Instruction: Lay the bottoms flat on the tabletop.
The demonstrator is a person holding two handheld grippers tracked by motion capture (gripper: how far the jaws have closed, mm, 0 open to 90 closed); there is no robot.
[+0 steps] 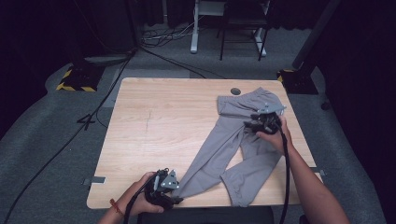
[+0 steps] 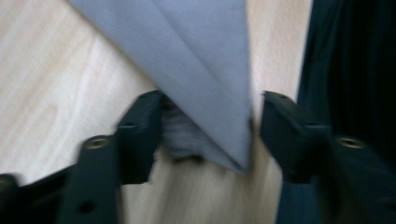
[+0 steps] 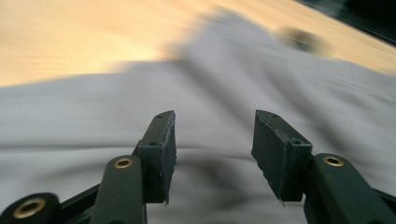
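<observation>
The grey trousers (image 1: 238,140) lie spread on the right half of the counter (image 1: 154,126), waistband at the far edge, legs running toward the person; the left hand-held gripper (image 2: 210,135) stands part open around one leg's hem at the near edge, pads not pressing on it; the right hand-held gripper (image 3: 212,149) hovers part open above the seat, holding nothing. If the left jaws close too shallow, the hem could slip free; cloth might also bunch unevenly.
</observation>
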